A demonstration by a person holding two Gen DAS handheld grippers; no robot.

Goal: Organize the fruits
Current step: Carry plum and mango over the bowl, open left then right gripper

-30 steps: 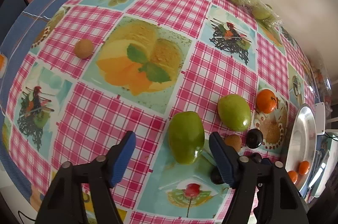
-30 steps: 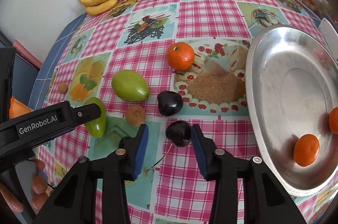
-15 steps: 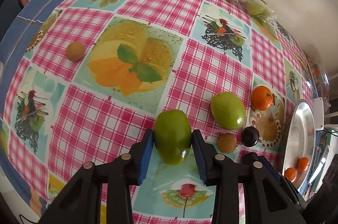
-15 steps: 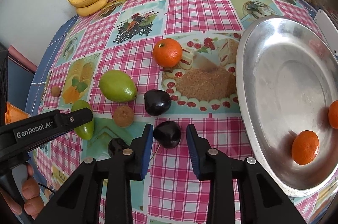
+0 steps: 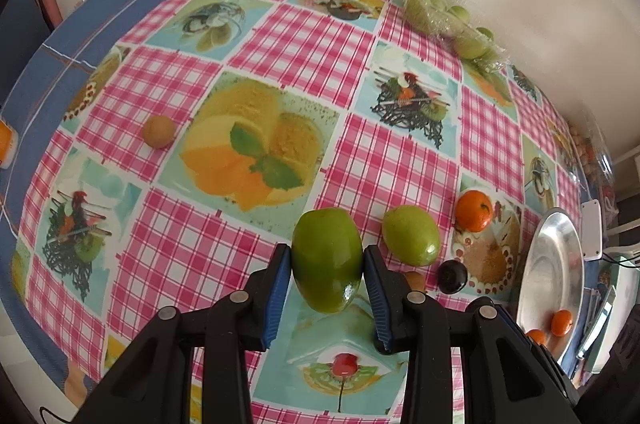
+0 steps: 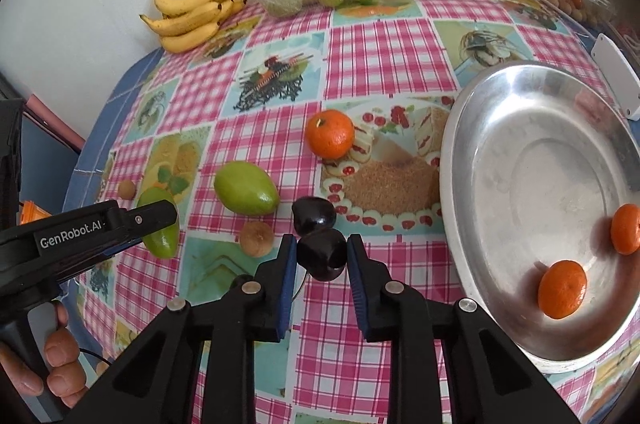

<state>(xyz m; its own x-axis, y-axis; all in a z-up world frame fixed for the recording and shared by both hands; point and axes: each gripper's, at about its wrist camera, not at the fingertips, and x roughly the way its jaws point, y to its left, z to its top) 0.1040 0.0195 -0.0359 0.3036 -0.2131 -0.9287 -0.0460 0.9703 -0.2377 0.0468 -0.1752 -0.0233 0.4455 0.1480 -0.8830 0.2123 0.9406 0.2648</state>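
My left gripper (image 5: pixel 326 274) has its blue pads clamped on the green mango (image 5: pixel 327 259), on the flanks across its short width, low on the checked tablecloth (image 5: pixel 168 96) toward the left of the loose fruit. Its long axis runs away from me, blunt end far, shiny tip near. I judge it firm, fairly heavy and smooth-skinned, so a mid-body hold suits it; nearer the tapering tip it might squirt out. Moving right, my right gripper (image 6: pixel 322 258) is shut on the dark plum (image 6: pixel 322 256), just in front of a second plum (image 6: pixel 313 215) and left of the steel plate (image 6: pixel 464 128) with two tangerines in it. It's small, light, roundish and probably soft: squeeze gently. Its stem seems to trail down toward me
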